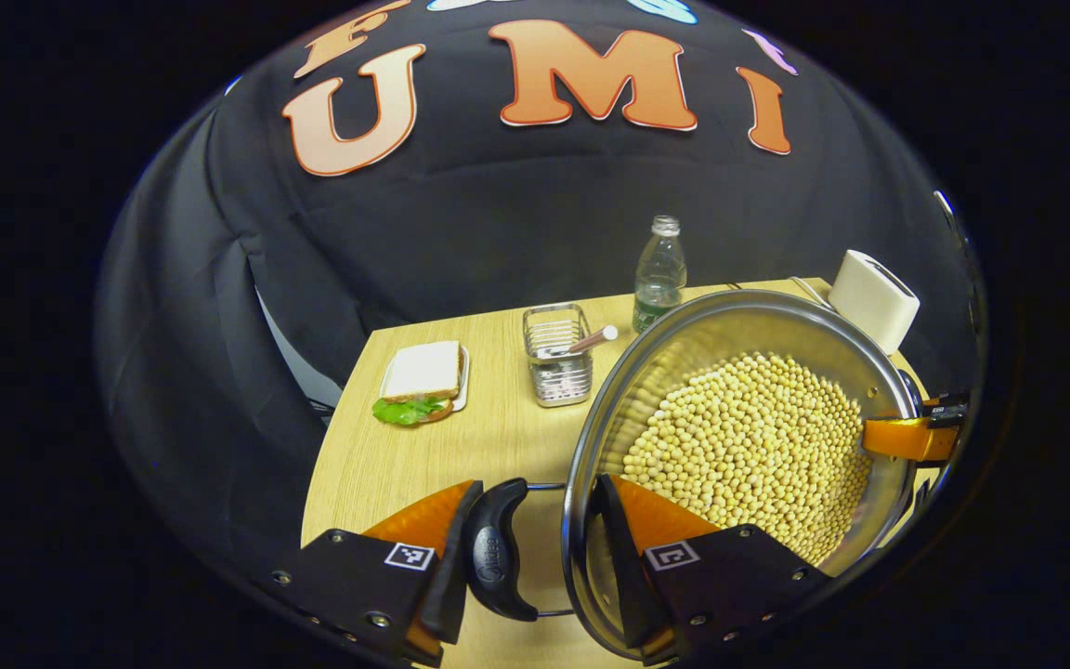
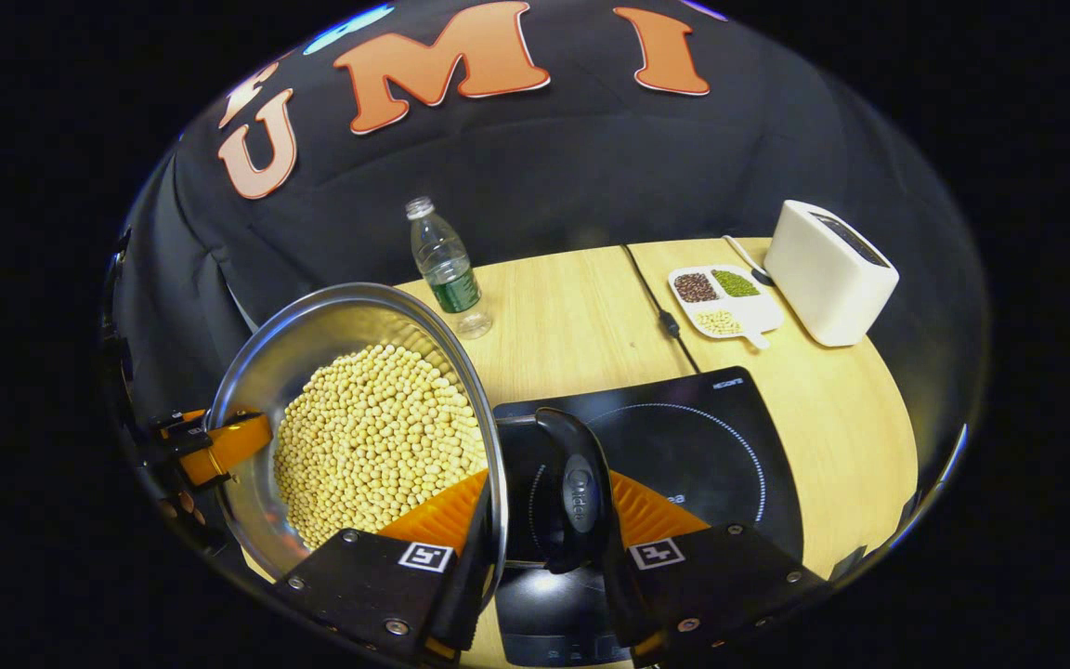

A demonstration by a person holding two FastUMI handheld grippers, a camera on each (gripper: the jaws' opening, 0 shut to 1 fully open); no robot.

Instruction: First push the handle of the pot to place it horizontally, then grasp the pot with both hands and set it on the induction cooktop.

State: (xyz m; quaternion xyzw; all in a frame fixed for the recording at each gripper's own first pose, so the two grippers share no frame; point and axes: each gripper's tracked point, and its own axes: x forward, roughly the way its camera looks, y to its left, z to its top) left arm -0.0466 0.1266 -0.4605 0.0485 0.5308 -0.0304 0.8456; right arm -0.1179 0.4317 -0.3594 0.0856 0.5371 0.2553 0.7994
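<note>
the round stainless steel pot (image 1: 730,409) filled with pale yellow soybeans (image 1: 749,451) is gripped from both sides. in the left gripper view, the left gripper (image 1: 535,557) straddles one side of the pot: one finger sits inside the rim against the wall, the other outside the curved black side handle (image 1: 496,562), so handle and rim are clamped between them. across the pot, the right gripper (image 1: 916,435) shows at the opposite rim.

in the right gripper view, the right gripper (image 2: 540,548) is closed the same way on the other black side handle (image 2: 577,497), one finger inside the pot over the beans, the other outside the handle. the left gripper (image 2: 210,448) shows at the pot's far rim. the pot lies just beside the flat black induction cooktop (image 2: 711,446), its handle over the cooktop's near edge (whether the base rests on anything i cannot tell).

on the light wooden table (image 2: 581,316) stand a clear plastic bottle (image 2: 444,265), a white toaster (image 2: 828,272) and a white divided plate of beans (image 2: 725,299). the left gripper view also has a wire mesh basket (image 1: 558,358) and a sandwich on a plate (image 1: 424,381).
</note>
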